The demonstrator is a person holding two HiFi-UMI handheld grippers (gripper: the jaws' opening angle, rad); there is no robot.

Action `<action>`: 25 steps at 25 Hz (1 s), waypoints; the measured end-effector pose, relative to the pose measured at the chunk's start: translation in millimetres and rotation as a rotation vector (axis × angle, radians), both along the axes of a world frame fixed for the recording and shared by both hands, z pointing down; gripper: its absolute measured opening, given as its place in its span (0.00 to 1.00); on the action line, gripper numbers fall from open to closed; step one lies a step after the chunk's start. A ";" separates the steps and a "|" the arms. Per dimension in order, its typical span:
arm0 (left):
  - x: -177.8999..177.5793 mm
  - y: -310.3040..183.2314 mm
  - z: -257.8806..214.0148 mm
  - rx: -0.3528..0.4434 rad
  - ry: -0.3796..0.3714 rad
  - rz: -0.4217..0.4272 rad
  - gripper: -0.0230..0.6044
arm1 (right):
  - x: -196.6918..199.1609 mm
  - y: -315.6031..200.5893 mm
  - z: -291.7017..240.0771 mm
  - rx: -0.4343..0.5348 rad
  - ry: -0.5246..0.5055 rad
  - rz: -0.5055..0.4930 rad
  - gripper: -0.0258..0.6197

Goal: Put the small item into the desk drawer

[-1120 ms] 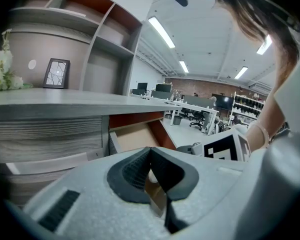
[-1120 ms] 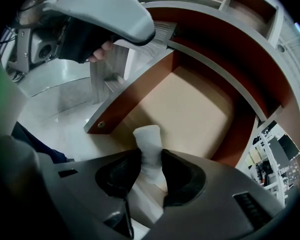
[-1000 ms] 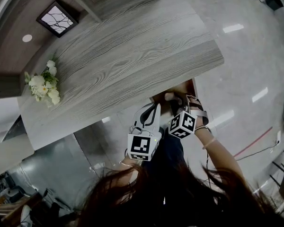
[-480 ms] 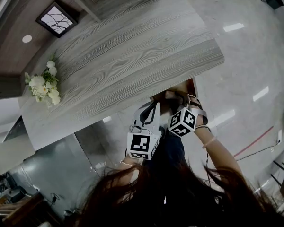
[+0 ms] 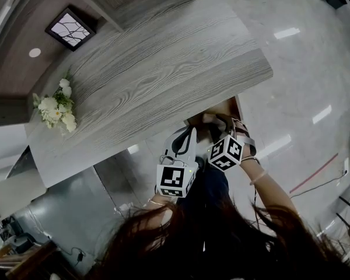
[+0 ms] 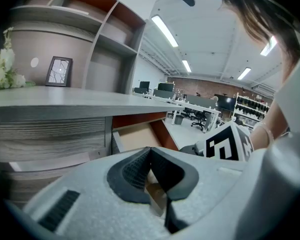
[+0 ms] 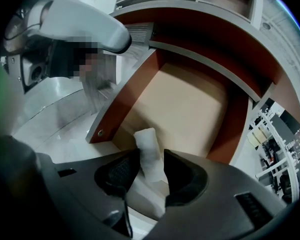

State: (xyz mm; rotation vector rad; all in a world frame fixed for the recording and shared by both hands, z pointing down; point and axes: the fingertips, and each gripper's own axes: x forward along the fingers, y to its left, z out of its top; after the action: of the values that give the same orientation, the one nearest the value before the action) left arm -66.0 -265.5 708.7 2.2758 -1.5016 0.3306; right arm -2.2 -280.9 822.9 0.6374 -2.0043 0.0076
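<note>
The open desk drawer (image 7: 190,109) has red-brown walls and a bare tan floor, and juts from under the grey desk (image 5: 151,69). A small white roll-shaped item (image 7: 149,154) stands upright over the drawer's near edge, between the pads of my right gripper (image 7: 152,171). Those jaws have just been opening. The left pad lies against the item and the right pad stands off it, so this gripper is open. Just left of it, my left gripper (image 6: 151,151) is shut with nothing in it and points toward the drawer (image 6: 140,134). Both grippers sit side by side at the drawer (image 5: 230,107).
White flowers (image 5: 55,107) and a small picture frame (image 5: 70,28) stand on the desk's far side. Shelves (image 6: 105,29) rise behind the desk. Glossy floor (image 5: 303,69) lies to the right. The person's hair fills the bottom of the head view.
The right gripper's marker cube has rolled slightly. Both grippers stay in the same place at the drawer.
</note>
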 end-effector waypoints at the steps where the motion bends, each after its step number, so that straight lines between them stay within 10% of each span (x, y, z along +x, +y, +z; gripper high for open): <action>1: 0.1 0.1 -0.7 0.001 -0.001 0.002 0.06 | 0.0 -0.1 -1.6 0.001 -0.004 0.006 0.26; 25: 11.8 6.9 -58.5 0.042 -0.010 0.042 0.06 | 9.3 6.4 -83.2 0.048 -0.117 0.161 0.19</action>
State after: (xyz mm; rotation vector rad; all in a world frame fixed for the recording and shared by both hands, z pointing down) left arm -54.2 -258.6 650.2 2.3441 -1.4811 0.3258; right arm 7.1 -274.5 739.7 0.8446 -2.0655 0.0962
